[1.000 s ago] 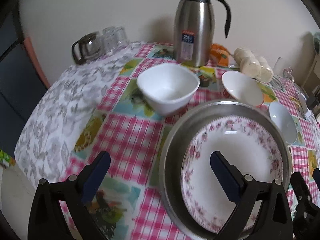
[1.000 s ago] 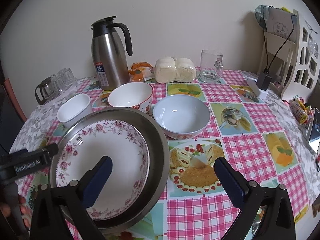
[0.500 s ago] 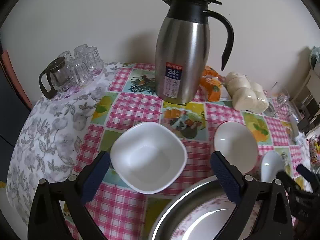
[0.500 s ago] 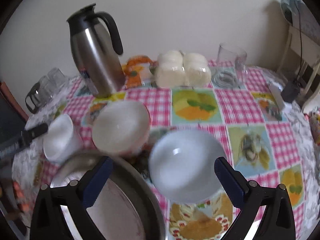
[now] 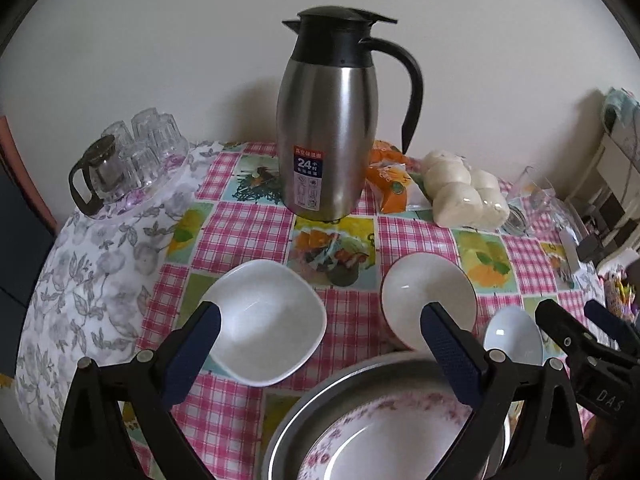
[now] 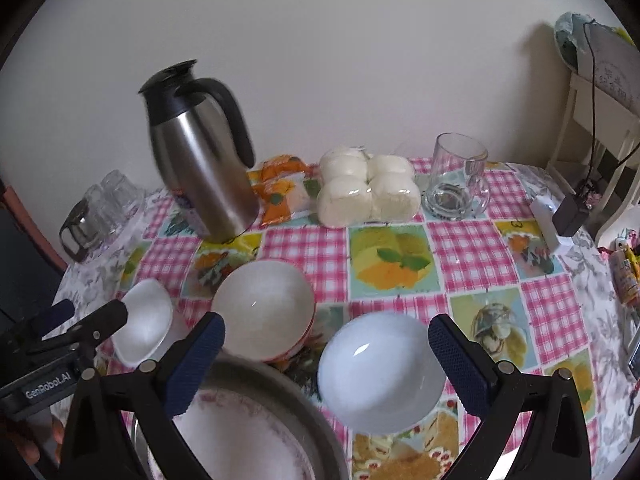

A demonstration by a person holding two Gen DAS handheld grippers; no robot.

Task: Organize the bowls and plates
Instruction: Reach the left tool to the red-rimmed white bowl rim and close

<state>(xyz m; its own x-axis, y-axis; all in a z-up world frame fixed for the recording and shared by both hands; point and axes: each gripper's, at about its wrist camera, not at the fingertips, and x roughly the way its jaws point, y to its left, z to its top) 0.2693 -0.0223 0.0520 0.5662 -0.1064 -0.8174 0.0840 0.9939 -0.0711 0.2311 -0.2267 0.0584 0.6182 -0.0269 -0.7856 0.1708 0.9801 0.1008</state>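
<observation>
Well, both the left gripper (image 5: 316, 344) and right gripper (image 6: 326, 354) gape wide and empty, one plate (image 5: 384, 440) sits in the pan (image 5: 288, 436), three bowls (image 5: 264, 324) unstacked mid-table.

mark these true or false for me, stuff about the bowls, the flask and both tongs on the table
1. Both tongs are open and hold nothing: left tongs, right tongs. True.
2. The steel flask lies on its side. False: it stands upright.
3. The floral plate sits inside the metal basin. True.
4. The square white bowl is stacked in the round white bowl. False: they stand apart on the tablecloth.
5. The glass mug stands beside the wrapped buns. True.
</observation>
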